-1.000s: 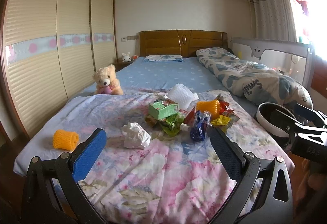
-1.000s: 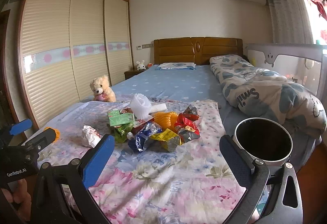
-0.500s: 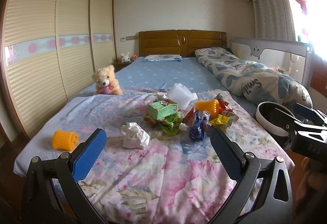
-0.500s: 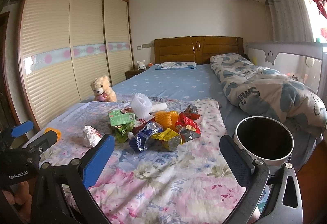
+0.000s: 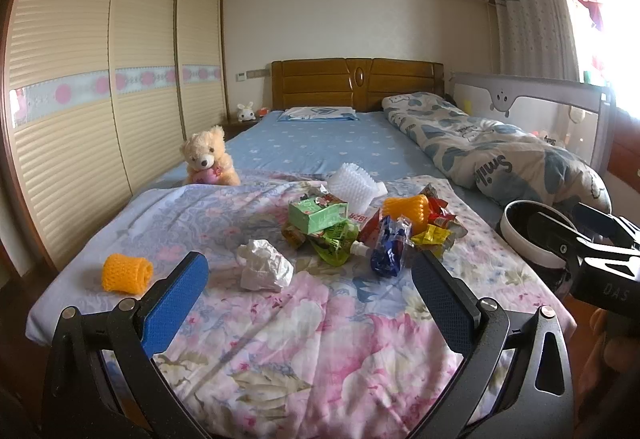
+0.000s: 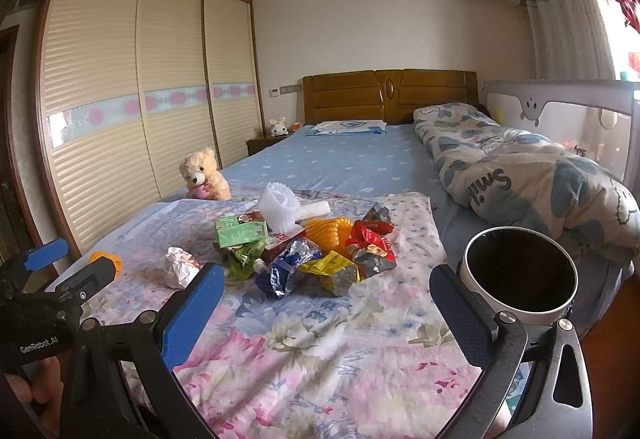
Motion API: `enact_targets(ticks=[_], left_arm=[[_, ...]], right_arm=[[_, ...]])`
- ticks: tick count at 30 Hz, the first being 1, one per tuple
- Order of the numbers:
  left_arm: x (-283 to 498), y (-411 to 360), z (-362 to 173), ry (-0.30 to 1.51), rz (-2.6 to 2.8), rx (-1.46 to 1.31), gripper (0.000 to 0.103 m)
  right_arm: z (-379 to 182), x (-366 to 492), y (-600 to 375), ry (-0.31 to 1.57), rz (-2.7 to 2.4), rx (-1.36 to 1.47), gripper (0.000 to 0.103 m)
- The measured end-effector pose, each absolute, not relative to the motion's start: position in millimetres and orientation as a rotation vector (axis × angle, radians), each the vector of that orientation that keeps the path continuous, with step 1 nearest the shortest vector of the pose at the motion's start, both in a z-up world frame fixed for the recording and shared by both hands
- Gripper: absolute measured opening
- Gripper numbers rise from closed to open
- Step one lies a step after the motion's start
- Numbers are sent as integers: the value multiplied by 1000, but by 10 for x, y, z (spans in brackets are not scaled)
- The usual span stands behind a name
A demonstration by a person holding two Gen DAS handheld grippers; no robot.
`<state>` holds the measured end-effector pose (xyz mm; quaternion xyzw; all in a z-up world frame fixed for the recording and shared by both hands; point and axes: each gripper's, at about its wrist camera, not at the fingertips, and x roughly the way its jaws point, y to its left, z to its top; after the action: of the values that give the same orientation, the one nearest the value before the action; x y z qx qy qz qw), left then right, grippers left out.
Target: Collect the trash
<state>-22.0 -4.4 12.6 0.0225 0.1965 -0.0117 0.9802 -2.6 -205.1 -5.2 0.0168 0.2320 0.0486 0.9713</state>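
Observation:
A heap of trash lies mid-bed on the floral sheet: a green carton (image 5: 318, 214), white foam net (image 5: 356, 186), orange foam net (image 5: 406, 210), blue wrapper (image 5: 389, 251) and yellow wrapper (image 6: 334, 269). A crumpled white paper (image 5: 264, 271) lies nearer, and a second orange foam net (image 5: 126, 273) sits at the left edge. A white bin with a dark inside (image 6: 520, 279) stands at the bed's right side. My left gripper (image 5: 306, 299) is open above the near sheet, short of the paper. My right gripper (image 6: 324, 309) is open too, short of the wrappers, holding nothing.
A teddy bear (image 5: 208, 159) sits at the bed's left edge, a rolled quilt (image 5: 500, 159) along the right side with a bed rail (image 5: 540, 99) behind. Wardrobe doors (image 5: 100, 99) line the left wall. The floral sheet (image 5: 320, 339) covers the near bed.
Both views have shifted only slightly; the trash, the bin and both open grippers keep nearly the same places.

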Motion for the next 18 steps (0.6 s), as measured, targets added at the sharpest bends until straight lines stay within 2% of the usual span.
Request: enact_targets(ticks=[18], left_arm=[[-220,-38,99,398,-25,44,103]], right_arm=[[-64,-19,-2014,474,101,38,103]])
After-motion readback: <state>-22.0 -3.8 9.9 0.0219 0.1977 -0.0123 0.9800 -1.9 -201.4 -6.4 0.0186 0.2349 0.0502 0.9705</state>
